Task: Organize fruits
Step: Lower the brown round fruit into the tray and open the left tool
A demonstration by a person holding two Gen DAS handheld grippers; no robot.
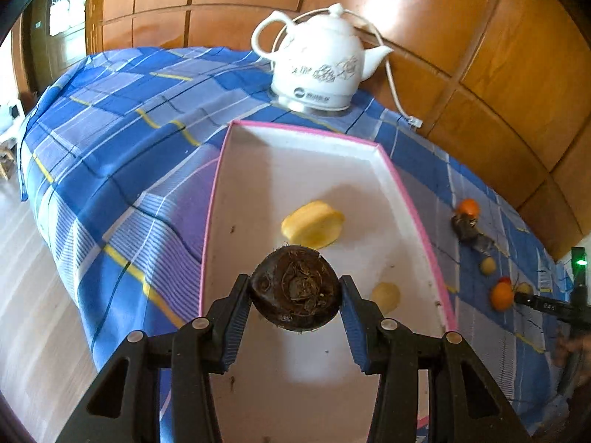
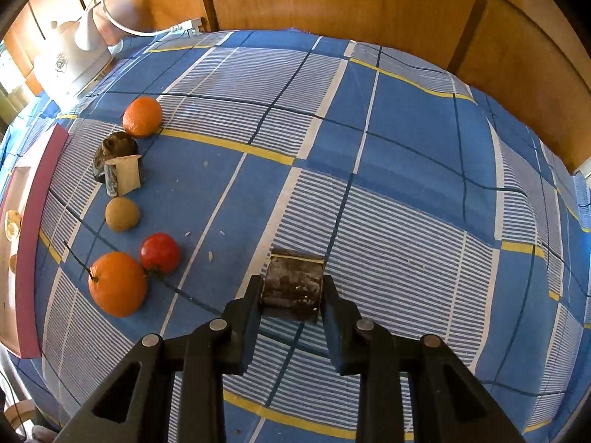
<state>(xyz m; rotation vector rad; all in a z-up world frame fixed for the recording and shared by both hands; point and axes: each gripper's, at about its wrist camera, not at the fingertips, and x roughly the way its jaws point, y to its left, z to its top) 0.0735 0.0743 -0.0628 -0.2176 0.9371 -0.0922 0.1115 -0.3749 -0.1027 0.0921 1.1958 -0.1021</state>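
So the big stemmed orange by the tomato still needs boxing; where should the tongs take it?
Grip the orange across its round middle, coming from above. Its stem points up and left, and the tomato crowds its upper right, so set the pads on its clear near and far-left sides.

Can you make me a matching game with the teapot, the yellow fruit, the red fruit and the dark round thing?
Things:
1. white teapot
2. yellow fruit
3. red fruit
4. dark round thing

Places:
A. lying inside the pink-edged tray
B. on the blue checked cloth, beside a big orange
C. held in the left gripper
D. on the cloth behind the tray, by the wooden wall

Pairs: 1-D, 2-A, 3-B, 4-C
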